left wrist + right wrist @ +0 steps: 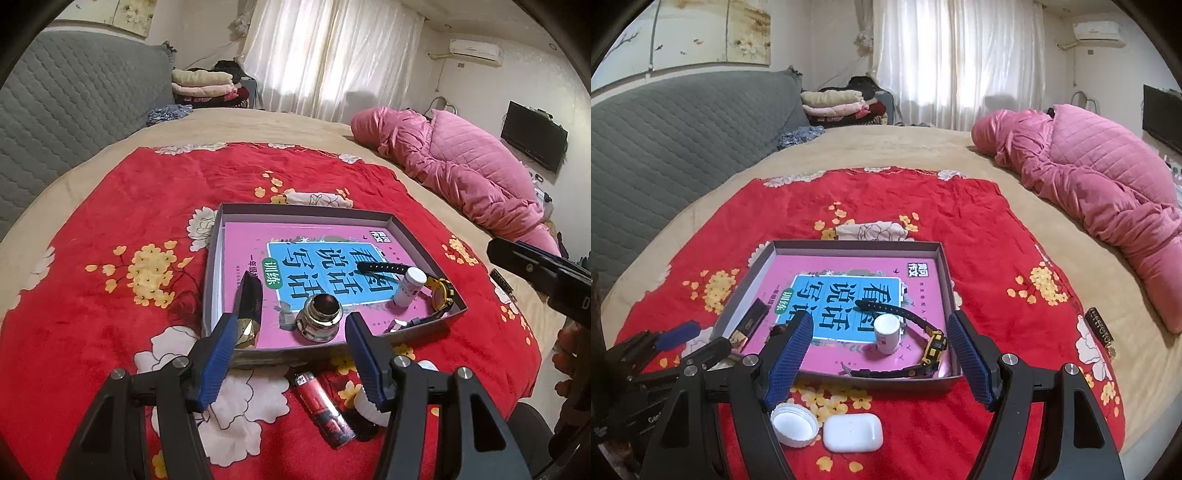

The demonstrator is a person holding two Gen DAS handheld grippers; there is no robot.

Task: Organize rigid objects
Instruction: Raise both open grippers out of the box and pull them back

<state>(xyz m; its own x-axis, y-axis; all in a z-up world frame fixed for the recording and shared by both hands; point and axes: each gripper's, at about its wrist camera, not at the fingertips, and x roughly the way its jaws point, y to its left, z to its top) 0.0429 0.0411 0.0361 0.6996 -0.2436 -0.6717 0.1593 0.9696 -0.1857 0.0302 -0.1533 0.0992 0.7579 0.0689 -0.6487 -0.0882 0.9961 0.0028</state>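
Note:
A grey shallow box [212, 273] [947, 275] lies on a red floral blanket with a pink book [251, 240] [849, 269] inside. In it are a black-and-gold lipstick tube [249, 306] [750, 325], a glass ink bottle [319, 319], a small white bottle [408, 286] [886, 332] and a yellow-black watch [441, 293] [932, 349]. My left gripper [291, 336] is open and empty just before the box's near edge, above a red lighter [323, 408]. My right gripper [879, 336] is open and empty above a white cap [794, 424] and a white earbud case [853, 432].
A pink quilted jacket [461, 166] [1100, 177] lies on the bed at the right. A grey padded headboard [62, 107] [676, 133] stands at the left, folded clothes [838, 103] behind. A small dark tag [1100, 328] lies on the blanket's right edge.

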